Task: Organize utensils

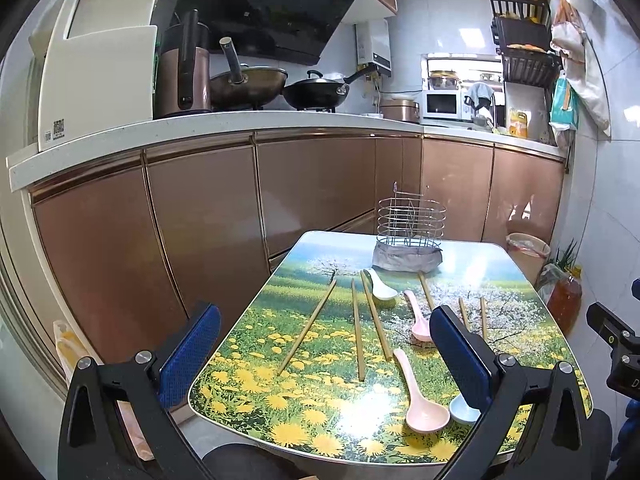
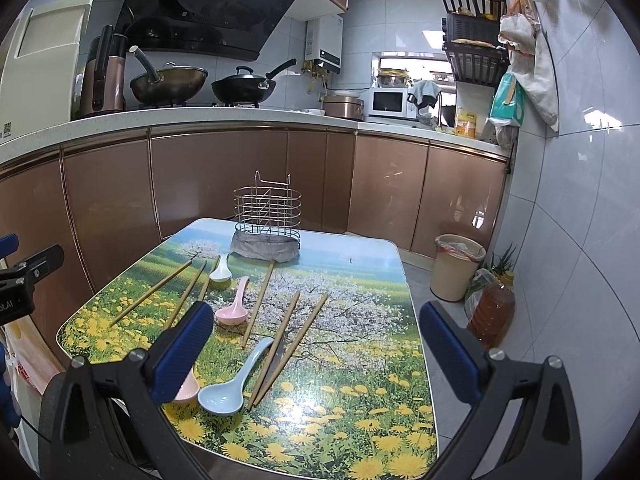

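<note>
— Across the middle of the left wrist view, what is sorted so far?
— Nothing, by my reading. The wire caddy stands upper right of centre on the flowered table, and looks empty. Chopsticks lie loose at centre, a white spoon just below the caddy, two pink spoons lower right, and a blue spoon's bowl peeps out behind the right finger.
— And the left gripper?
— Its fingers are spread wide at the bottom of the frame, holding nothing.
— Now the right wrist view?
— Same story. The caddy sits above centre with no utensil inside. The blue spoon lies lower centre touching a pair of chopsticks; a pink spoon and the white one lie left of centre.
— The right gripper?
— Wide apart too, and empty. So I judge the task barely begun: every spoon and chopstick is left to place.
</note>
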The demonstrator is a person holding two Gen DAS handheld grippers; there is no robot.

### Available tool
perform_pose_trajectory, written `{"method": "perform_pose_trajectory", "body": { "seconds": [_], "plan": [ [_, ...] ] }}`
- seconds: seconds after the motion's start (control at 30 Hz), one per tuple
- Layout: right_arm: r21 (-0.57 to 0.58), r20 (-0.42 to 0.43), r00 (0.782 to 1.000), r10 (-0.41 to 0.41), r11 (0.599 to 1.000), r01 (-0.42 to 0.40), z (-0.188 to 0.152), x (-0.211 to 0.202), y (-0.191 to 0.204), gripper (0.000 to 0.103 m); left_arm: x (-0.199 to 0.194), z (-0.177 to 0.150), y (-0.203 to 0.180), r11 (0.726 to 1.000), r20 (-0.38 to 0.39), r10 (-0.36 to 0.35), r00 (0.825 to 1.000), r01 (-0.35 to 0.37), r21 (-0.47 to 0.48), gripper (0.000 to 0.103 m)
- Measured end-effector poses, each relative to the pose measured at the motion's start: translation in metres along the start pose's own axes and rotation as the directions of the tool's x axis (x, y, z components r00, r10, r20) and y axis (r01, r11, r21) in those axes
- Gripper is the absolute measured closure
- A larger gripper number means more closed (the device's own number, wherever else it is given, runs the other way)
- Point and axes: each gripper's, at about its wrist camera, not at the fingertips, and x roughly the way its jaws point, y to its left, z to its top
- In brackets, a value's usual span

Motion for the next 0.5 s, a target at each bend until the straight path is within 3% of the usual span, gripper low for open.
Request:
{"method": "perform_pose_trajectory", "body": {
  "seconds": [0.5],
  "plan": [
    [-0.008,-0.012,1.000,-0.001,1.000,0.001,0.009,0.015,-0.001,0.000,0.016,0.007,-0.001,1.000,-0.022,0.002,1.000,-0.002,-0.007,0.000]
  ]
}}
